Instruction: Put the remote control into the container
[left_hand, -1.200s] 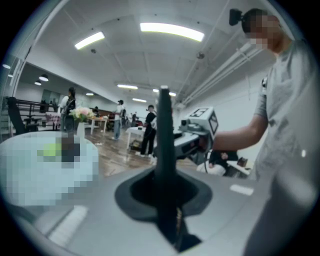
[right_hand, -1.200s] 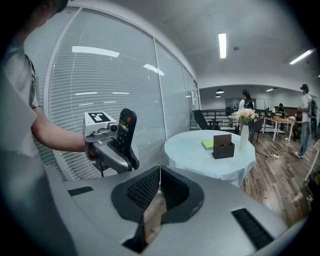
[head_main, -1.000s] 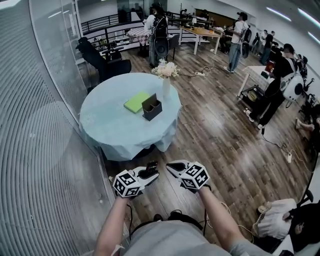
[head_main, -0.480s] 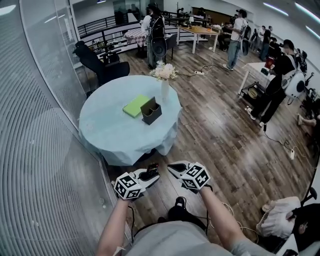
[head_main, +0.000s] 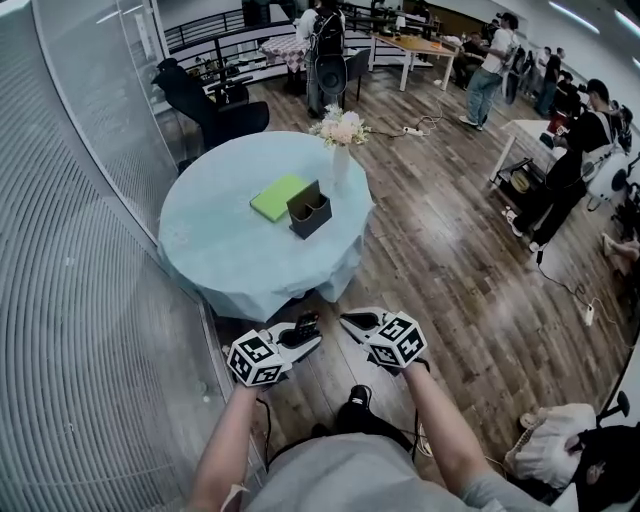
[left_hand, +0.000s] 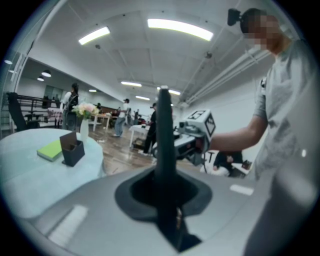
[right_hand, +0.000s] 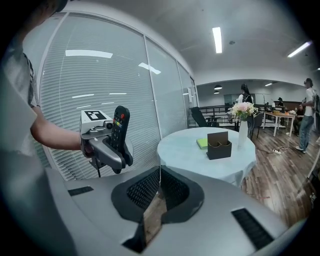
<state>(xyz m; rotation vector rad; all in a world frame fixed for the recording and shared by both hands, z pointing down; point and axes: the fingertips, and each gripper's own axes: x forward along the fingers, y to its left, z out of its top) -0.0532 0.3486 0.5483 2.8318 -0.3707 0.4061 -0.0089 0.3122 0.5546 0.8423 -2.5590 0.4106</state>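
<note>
Pinching the remote control (right_hand: 120, 125) by its lower end, the left claw (head_main: 304, 332) holds it upright in the air, above the wooden floor (head_main: 450, 270) and short of the near edge of the round desk (head_main: 215, 245). Gripped this low, most of the remote's length juts free past the jaws, which I judge would let that free end be tipped down into the open top of the container (head_main: 309, 210).

That container is a dark box with two compartments and a taller back wall. It stands near the desk's middle, just beside a green pad (head_main: 277, 197), with a white vase (head_main: 340, 166) of flowers beyond it toward the far edge.

Close beside the left one, the right claw (head_main: 350, 322) has its jaws pressed together on nothing. It seems to be a spare for now.

The remote is slim and black. Its face carries rows of small buttons, with a red one at the top and a few coloured ones below.
</note>
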